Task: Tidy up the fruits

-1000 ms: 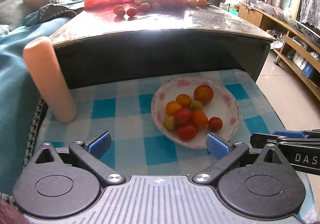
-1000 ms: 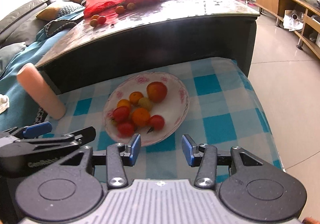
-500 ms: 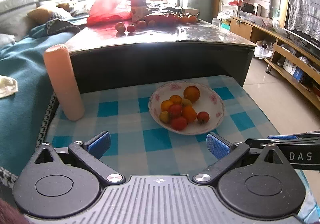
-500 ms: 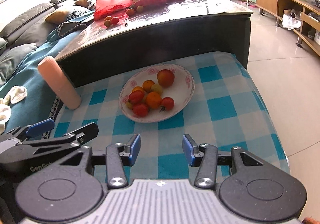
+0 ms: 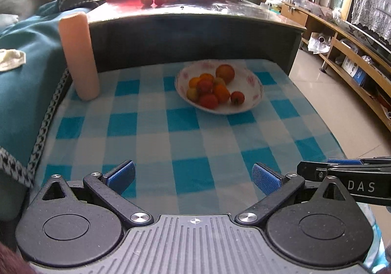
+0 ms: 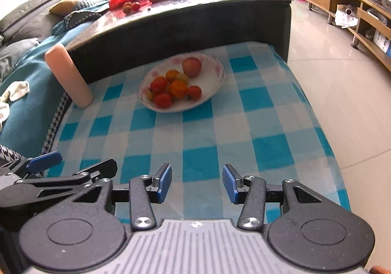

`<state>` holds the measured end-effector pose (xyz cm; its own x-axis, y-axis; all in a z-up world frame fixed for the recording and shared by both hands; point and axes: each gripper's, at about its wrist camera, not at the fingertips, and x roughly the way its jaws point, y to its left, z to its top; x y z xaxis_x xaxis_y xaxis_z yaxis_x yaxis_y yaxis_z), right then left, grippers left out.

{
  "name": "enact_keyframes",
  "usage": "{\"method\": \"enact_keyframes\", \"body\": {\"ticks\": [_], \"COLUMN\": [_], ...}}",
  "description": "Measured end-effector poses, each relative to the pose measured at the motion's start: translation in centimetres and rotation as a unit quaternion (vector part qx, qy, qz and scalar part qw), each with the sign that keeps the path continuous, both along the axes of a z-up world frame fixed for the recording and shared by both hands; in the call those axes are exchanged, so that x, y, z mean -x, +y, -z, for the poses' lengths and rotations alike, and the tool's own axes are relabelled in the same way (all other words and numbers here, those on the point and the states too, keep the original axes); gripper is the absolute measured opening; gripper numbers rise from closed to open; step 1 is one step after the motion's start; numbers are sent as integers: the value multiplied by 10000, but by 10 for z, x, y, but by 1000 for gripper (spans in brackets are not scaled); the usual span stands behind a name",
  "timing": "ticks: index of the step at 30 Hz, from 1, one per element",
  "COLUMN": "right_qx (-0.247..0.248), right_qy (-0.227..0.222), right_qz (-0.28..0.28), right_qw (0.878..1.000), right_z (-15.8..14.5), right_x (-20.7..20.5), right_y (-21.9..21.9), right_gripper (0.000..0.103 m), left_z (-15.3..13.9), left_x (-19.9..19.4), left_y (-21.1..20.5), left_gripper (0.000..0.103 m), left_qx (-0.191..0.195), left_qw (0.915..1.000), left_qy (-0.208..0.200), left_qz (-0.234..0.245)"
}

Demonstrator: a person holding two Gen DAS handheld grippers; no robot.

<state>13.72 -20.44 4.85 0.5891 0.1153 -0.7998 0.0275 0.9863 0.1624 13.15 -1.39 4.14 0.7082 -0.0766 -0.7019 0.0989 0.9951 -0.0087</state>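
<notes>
On the blue-and-white checked cloth (image 5: 156,137) sits a white plate (image 5: 254,93) with red flower marks on its rim, piled with small red and orange fruits (image 5: 212,90) plus one bigger one at the back. Left gripper (image 5: 193,175) has its jaws spread wide, holding nothing; right gripper (image 6: 196,182) is parted too, well short of the plate. Only readable writing: "DAS" on the right gripper's side in the left view. Pink cylinder (image 6: 69,76) stands near the plate.
</notes>
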Motion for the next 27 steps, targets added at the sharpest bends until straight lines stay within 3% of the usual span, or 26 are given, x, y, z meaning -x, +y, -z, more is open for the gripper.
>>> {"method": "enact_keyframes", "body": {"ticks": [7, 12, 20, 27], "right_qx": [85, 113, 117, 176], "right_qy": [94, 105, 80, 130], "right_qz": [-2, -54, -62, -59], "right_qw": [9999, 9999, 9999, 9997], "right_z": [6, 7, 7, 11], "right_x": [20, 31, 41, 43], "right_y": [4, 8, 10, 12], "right_gripper": [59, 59, 58, 58], "left_z": [9, 5, 8, 10], "left_x": [16, 31, 34, 36], "left_y": [7, 1, 5, 1], "left_gripper": [103, 103, 103, 103], "left_qx": [271, -106, 99, -38], "left_qw": [9991, 9998, 9992, 9986], "left_qy": [302, 91, 321, 437], "left_qz": [-153, -169, -202, -299]}}
